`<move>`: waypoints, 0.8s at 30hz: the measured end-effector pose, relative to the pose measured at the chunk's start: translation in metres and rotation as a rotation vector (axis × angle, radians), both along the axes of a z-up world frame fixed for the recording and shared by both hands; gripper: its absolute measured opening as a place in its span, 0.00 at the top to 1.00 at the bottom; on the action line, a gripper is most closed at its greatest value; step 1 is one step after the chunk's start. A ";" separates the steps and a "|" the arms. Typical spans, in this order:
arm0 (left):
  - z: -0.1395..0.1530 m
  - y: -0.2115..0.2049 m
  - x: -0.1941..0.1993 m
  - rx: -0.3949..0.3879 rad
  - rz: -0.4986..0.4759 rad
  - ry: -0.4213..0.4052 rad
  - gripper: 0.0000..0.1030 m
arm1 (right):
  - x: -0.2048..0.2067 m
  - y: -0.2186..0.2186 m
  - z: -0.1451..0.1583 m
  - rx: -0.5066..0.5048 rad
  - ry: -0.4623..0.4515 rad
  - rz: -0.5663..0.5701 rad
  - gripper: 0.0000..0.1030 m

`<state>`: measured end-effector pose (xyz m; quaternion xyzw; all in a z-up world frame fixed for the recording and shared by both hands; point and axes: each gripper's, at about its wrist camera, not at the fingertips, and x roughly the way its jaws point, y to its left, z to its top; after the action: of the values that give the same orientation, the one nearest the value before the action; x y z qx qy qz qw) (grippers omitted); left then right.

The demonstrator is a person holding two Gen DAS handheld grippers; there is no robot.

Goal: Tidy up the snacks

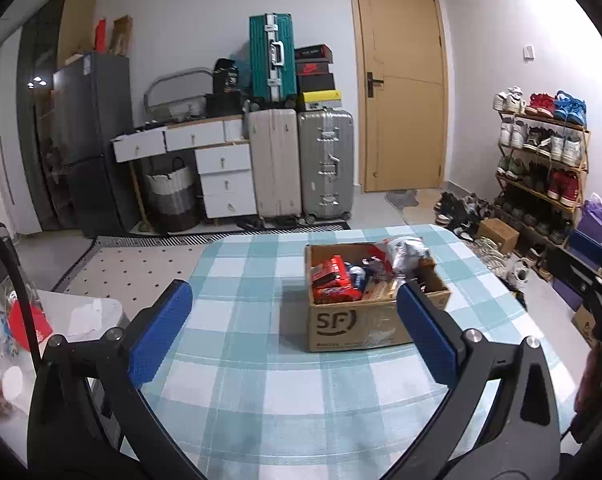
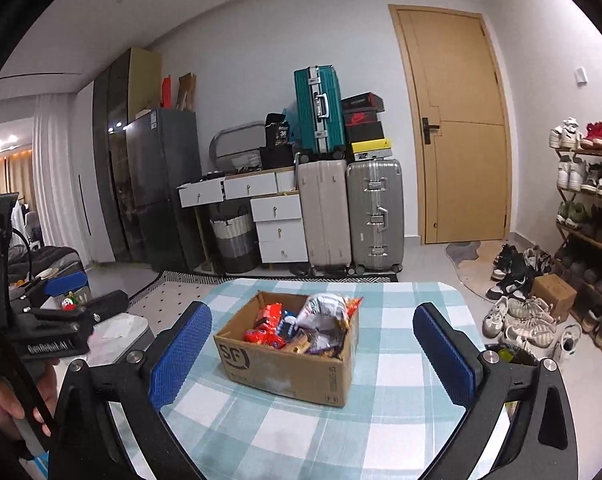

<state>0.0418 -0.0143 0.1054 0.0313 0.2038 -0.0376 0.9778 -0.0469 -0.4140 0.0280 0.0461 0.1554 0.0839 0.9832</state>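
Both wrist views show you an evenly lit room under cool, diffuse overhead light. The cardboard box (image 1: pixel 357 320) casts only a soft shadow to its left on the table (image 1: pixel 241 320). Small ceiling lamps reflect as bright spots in the dark cabinet (image 2: pixel 115 128), and warm lamps glow at the far left of your right view. Fisheye curvature bends the door (image 2: pixel 461 128) and walls; corners vignette to black. Focus is sharp, with slight softness at the edges.

This is a lived-in home, an entry room. A wooden door (image 1: pixel 401 80) stands by a shoe rack (image 1: pixel 541 168) full of sneakers, with more shoes (image 2: pixel 517 312) on the floor. Stacked suitcases (image 1: pixel 297 160), white drawers (image 1: pixel 221 172), a laundry basket (image 1: pixel 169 196) and a fridge (image 1: pixel 89 140) line the wall behind a checked-cloth table (image 1: pixel 253 320).
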 end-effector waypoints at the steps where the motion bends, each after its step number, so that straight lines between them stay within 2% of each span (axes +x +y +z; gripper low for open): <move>1: -0.006 0.002 -0.004 0.007 0.008 -0.018 0.01 | -0.003 -0.001 -0.007 0.000 0.001 -0.001 0.01; 4: -0.026 0.005 -0.004 0.027 0.022 -0.036 0.01 | -0.010 -0.003 -0.025 -0.011 -0.006 -0.009 0.01; 8: -0.049 0.010 -0.010 0.000 0.022 -0.048 0.01 | -0.013 -0.005 -0.047 -0.008 -0.011 -0.020 0.01; 13: -0.065 0.013 -0.010 -0.032 0.032 -0.115 0.01 | -0.014 -0.013 -0.070 0.035 -0.022 -0.039 0.01; 18: -0.086 0.017 -0.012 -0.018 0.062 -0.170 0.01 | -0.020 -0.011 -0.083 0.010 -0.055 -0.045 0.01; 21: -0.094 0.018 -0.006 -0.032 0.042 -0.140 0.01 | -0.024 -0.009 -0.088 0.013 -0.076 -0.024 0.01; 24: -0.103 0.017 0.003 -0.025 0.041 -0.109 0.01 | -0.022 -0.007 -0.093 0.020 -0.058 0.000 0.01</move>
<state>0.0451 0.0031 0.0021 0.0169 0.1503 -0.0186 0.9883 -0.0689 -0.4212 -0.0650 0.0534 0.1261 0.0867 0.9868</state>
